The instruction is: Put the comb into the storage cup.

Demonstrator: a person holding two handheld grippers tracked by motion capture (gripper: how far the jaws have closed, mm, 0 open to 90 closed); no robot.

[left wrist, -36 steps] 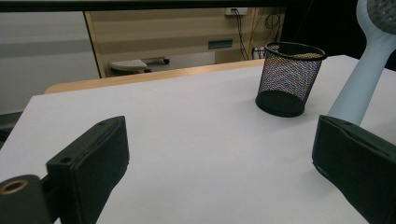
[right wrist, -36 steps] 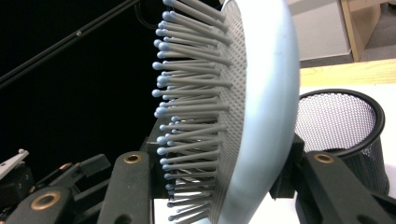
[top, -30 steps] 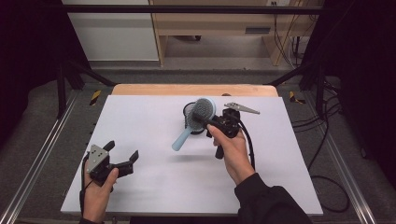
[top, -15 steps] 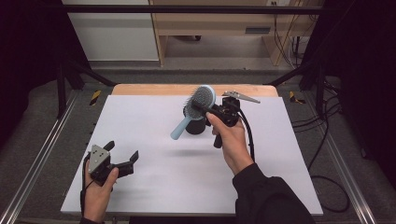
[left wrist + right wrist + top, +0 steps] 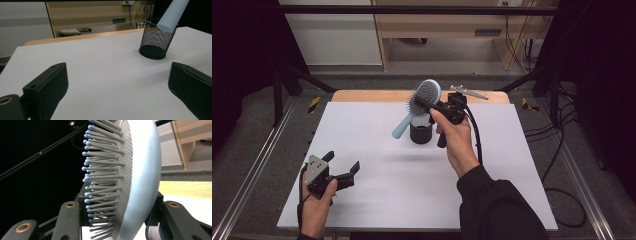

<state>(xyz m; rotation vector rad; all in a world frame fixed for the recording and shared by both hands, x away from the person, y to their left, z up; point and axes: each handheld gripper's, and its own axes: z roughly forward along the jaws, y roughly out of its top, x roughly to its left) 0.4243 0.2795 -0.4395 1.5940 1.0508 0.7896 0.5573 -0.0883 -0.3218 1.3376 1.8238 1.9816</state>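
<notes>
A lab recording bay: black curtains (image 5: 242,60), metal frame rails (image 5: 247,180), loose cables (image 5: 562,140).

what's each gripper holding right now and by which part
The right gripper is shut on the light blue hairbrush, clamped across its round bristled head, handle pointing down toward the black mesh cup. The left gripper is open and holds nothing.

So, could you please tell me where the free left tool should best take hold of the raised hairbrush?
Probably the pale blue handle: it hangs bare, slanting down toward the mesh cup, while the right tool clamps the hairbrush head. Come from the left tool side, jaws across the handle.
</notes>
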